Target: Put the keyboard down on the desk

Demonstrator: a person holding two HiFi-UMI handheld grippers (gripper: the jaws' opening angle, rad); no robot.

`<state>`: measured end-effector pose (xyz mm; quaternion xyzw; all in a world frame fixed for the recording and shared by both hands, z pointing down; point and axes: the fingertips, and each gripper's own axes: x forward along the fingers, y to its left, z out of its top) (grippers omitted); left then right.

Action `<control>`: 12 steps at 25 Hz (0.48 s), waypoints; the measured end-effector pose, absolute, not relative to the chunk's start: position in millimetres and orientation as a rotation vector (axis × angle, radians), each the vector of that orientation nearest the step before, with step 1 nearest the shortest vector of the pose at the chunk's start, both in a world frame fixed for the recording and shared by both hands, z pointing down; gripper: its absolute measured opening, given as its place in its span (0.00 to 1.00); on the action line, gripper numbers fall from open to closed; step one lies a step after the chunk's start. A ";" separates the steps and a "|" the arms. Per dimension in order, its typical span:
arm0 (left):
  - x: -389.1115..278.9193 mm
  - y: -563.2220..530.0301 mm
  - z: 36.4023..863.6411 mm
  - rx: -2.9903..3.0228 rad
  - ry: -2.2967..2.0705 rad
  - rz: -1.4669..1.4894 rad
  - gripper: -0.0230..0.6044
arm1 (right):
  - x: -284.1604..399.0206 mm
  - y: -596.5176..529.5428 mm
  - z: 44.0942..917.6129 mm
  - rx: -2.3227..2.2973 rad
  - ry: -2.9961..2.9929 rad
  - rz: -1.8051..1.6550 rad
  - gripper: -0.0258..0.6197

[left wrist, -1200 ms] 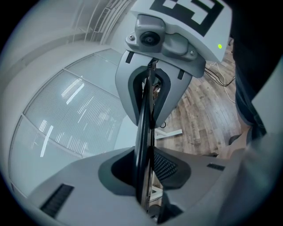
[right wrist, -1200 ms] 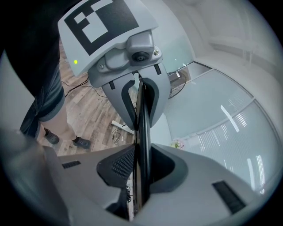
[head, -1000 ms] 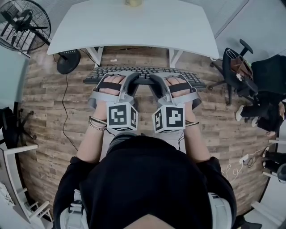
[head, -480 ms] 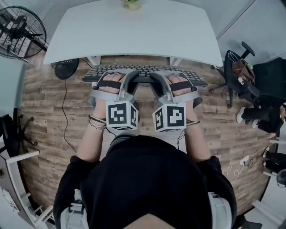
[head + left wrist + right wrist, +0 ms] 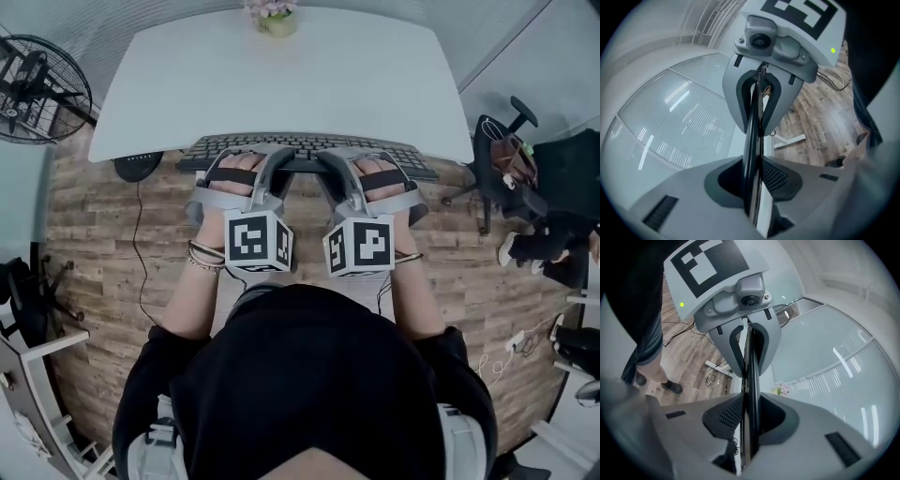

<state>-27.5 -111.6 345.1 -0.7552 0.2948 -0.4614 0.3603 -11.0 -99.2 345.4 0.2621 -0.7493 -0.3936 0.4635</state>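
Left gripper (image 5: 278,164) and right gripper (image 5: 328,164) are each clamped on the near edge of the keyboard (image 5: 403,159), which hangs in the air at frame centre, its far edge at the near rim of the desk (image 5: 281,84). To land it well, carry it forward over the top, lower both ends evenly, and release only once it lies flat. Count: 2 grippers, 1 keyboard, 1 desk, 1 flowerpot (image 5: 274,17), 1 fan (image 5: 42,89).

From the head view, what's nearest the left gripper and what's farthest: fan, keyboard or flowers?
1. keyboard, gripped by the left gripper itself.
2. flowers, at the far edge of the desk.
3. fan, far off to the left.
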 end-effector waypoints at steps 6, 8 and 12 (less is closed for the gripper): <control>-34.0 -149.3 339.0 -1.949 0.748 -1.186 0.21 | -17.5 -136.8 339.2 0.657 -1.837 -0.960 0.17; -34.2 -162.7 338.0 -1.953 0.740 -1.183 0.21 | -18.0 -150.1 338.4 0.658 -1.836 -0.953 0.17; -37.7 -185.4 335.2 -1.958 0.732 -1.173 0.21 | -21.5 -172.6 335.6 0.667 -1.827 -0.949 0.17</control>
